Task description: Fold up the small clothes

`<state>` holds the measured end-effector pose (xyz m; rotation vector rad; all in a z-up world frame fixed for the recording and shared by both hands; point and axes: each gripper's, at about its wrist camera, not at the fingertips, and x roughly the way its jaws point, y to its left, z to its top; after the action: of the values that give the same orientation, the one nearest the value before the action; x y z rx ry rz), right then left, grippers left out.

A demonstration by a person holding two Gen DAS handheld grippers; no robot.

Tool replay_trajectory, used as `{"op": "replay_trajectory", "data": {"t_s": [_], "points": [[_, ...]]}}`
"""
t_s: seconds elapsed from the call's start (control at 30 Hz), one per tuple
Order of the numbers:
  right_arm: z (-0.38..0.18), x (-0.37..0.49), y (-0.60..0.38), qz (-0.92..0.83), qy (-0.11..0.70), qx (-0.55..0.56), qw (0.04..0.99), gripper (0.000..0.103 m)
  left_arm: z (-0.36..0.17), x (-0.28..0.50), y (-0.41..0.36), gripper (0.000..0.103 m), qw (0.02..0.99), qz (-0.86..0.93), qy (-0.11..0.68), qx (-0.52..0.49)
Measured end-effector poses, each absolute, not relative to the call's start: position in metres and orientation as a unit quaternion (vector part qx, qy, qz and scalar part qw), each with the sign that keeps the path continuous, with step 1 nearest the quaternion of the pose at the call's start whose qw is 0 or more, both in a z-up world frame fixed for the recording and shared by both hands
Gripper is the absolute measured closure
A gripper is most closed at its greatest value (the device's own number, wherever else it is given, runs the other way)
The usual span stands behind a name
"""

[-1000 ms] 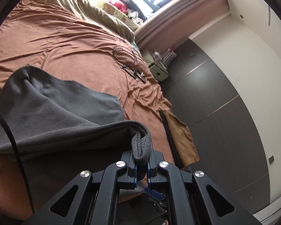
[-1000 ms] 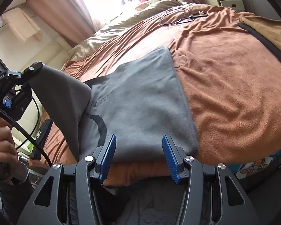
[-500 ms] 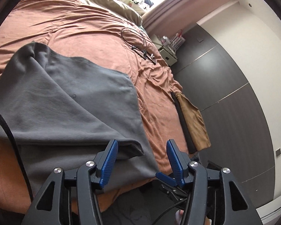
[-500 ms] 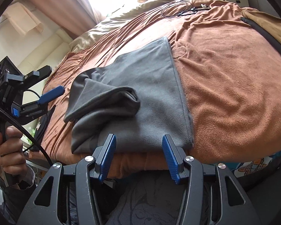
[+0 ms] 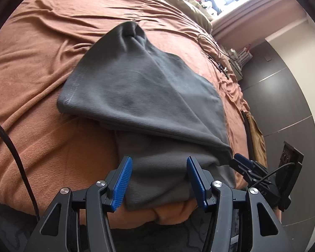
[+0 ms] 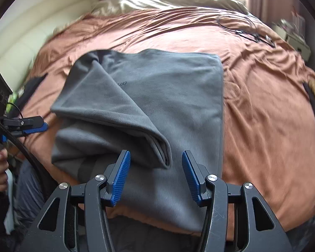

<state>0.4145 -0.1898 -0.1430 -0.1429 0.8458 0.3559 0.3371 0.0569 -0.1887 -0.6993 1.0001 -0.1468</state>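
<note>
Flap dropped; one grey garment (image 5: pixel 149 96), seemingly folded

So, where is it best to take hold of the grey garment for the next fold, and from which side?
Probably the loose corner of the folded-over flap, approached from the bed's near edge. There the grey garment shows a free, raised hem a finger could slip under; the right gripper is open just before it.

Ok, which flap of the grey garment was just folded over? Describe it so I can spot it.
Start at the brown bedspread, then find the grey fleece garment lying near its front edge. The flap is the raised, doubled layer lying slantwise across the garment's left half, its hemmed tip pointing toward the right claw.
</note>
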Motion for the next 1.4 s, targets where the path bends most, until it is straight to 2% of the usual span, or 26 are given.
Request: {"op": "replay_trajectory", "data": {"t_s": [0.3, 0.43, 0.57, 0.63, 0.67, 0.7, 0.77, 1.13, 1.4], "points": [[-0.151, 0.454, -0.123, 0.173, 0.439, -0.25, 0.845, 0.054, -0.222, 0.329, 0.072, 0.048, 0.797, -0.055, 0.485, -0.354], [-0.151, 0.465, -0.098, 0.18, 0.441, -0.303, 0.825, 0.054, -0.233, 0.329, 0.074, 0.057, 0.786, -0.053, 0.494, -0.367], [-0.166, 0.464, -0.079, 0.188, 0.428, -0.39, 0.793, 0.054, -0.236, 0.328, 0.075, 0.057, 0.786, -0.057, 0.493, -0.369], [-0.17, 0.459, -0.074, 0.195, 0.415, -0.412, 0.788, 0.07, -0.236, 0.328, 0.077, 0.058, 0.785, -0.06, 0.493, -0.37], [-0.17, 0.461, -0.074, 0.197, 0.418, -0.404, 0.789, 0.082, -0.236, 0.328, 0.077, 0.058, 0.785, -0.061, 0.494, -0.37], [-0.167, 0.462, -0.075, 0.194, 0.419, -0.394, 0.795, 0.089, -0.237, 0.329, 0.078, 0.058, 0.784, -0.062, 0.494, -0.37], [-0.158, 0.464, -0.082, 0.204, 0.419, -0.364, 0.807, 0.094, -0.237, 0.328, 0.079, 0.058, 0.784, -0.062, 0.495, -0.371], [-0.106, 0.459, -0.149, 0.278, 0.459, -0.107, 0.837, 0.096, -0.219, 0.319, 0.073, 0.058, 0.799, -0.067, 0.486, -0.348], [-0.123, 0.466, -0.213, 0.306, 0.471, 0.034, 0.827, 0.096, -0.211, 0.32, 0.057, 0.058, 0.815, -0.061, 0.495, -0.294]]}}
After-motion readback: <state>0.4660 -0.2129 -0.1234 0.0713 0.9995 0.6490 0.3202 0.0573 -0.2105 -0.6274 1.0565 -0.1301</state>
